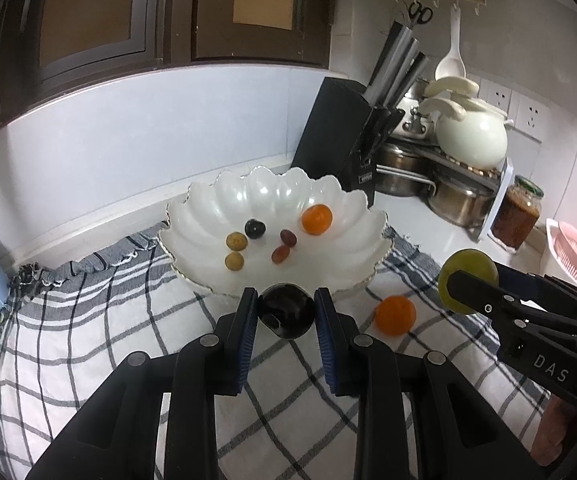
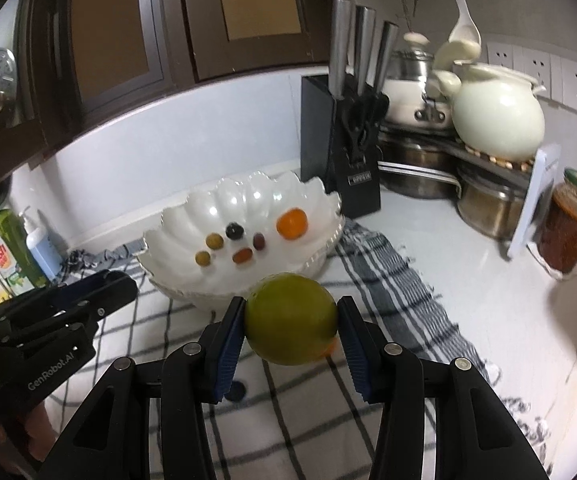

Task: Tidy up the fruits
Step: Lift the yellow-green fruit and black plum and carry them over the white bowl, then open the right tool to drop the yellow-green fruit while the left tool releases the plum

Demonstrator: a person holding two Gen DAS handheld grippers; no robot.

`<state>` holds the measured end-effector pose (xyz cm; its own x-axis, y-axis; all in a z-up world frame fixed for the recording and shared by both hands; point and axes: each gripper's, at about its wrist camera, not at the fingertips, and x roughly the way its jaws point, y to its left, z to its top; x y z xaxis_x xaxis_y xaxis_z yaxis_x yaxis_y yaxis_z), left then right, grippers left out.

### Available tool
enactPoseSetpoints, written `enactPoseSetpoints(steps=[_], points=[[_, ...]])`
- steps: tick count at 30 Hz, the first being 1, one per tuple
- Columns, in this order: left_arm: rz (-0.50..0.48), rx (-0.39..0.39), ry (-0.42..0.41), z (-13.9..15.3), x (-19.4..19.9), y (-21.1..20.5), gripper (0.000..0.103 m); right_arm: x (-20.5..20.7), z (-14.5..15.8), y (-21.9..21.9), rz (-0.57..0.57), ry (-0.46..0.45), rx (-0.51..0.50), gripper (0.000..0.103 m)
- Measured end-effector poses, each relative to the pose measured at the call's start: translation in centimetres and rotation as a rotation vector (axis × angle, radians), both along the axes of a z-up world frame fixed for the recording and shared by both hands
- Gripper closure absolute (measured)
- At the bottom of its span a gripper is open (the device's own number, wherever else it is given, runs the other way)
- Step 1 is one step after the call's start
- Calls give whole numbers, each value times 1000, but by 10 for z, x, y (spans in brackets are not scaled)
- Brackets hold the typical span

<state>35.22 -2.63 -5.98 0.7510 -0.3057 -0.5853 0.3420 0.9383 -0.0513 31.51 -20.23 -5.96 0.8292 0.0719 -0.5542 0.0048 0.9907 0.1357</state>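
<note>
The left gripper [image 1: 286,312] was clamped on a dark plum [image 1: 285,311], the right gripper [image 2: 291,320] on a green citrus fruit [image 2: 291,318], both held just before the scalloped white bowl [image 1: 208,208] on the checked cloth [image 1: 88,320].

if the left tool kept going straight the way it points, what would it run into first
Probably the near rim of the white scalloped bowl, right behind the dark plum gripped in the left tool. Depth is unclear; it might pass just over the rim.

Dark wooden cabinets [image 1: 136,20] hung at twelve o'clock above a pale wall [image 1: 128,136]; wall sockets [image 1: 516,108] (perhaps three) sat at two o'clock over the white counter [image 2: 468,248].
</note>
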Motion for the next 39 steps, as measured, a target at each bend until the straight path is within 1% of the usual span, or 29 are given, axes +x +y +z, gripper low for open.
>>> enactPoseSetpoints(steps=[12,17,26,28,34,39], points=[[26,-15,-42,21,27,6,74,33,26,8,42,-82,-9,56],[27,-17,-34,24,44,6,74,51,30,13,63,-84,-16,56],[41,-24,18,15,75,5,74,91,24,18,97,-53,-56,56],[47,-15,28,11,82,4,74,98,21,19,104,-45,-65,56],[58,19,69,-5,101,-1,74,125,3,19,114,12,-75,56],[70,36,122,-21,116,-4,74,141,-14,19,119,62,-86,56]])
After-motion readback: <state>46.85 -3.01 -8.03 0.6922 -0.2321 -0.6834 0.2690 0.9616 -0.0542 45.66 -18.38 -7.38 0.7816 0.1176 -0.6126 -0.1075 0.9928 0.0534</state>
